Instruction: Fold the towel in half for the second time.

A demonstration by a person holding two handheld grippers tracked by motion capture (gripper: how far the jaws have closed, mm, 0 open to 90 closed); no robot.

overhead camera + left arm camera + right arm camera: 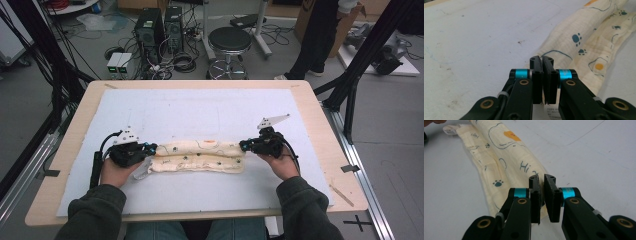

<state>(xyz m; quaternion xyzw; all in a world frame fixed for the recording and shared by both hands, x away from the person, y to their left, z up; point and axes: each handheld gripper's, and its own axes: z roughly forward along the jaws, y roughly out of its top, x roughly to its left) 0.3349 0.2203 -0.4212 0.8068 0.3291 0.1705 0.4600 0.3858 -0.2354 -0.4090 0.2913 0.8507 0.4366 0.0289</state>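
The left gripper (542,60) has its jaws pressed nearly together, pinching the near end of the cream cloth (584,47); a thin edge of fabric and a white label show between and below the pads in the left gripper view. The right gripper (542,178) is also closed down to a narrow slit on the opposite end of the same cloth (506,167), with fabric running up between the pads.

In the high view the cloth (200,156) lies as a long, narrow, bunched strip across the near middle of the table, folded into two rough bands, one behind the other. It is printed with blue paw marks, blue outlines, orange patches and the word "Hi". The left gripper (150,148) meets its left end and the right gripper (244,145) its right end, each held by a hand (116,172) coming in from the bottom edge, in dark green sleeves.

The cloth rests on a white mat (200,112) covering most of the wooden table (325,125); the mat carries faint pen lines and small specks. Nothing lies on the mat between the two grippers besides the cloth.

Beyond the table stand a round black stool (229,41), two computer towers (160,27) amid loose cables, and a person (320,40) on the floor at the back right
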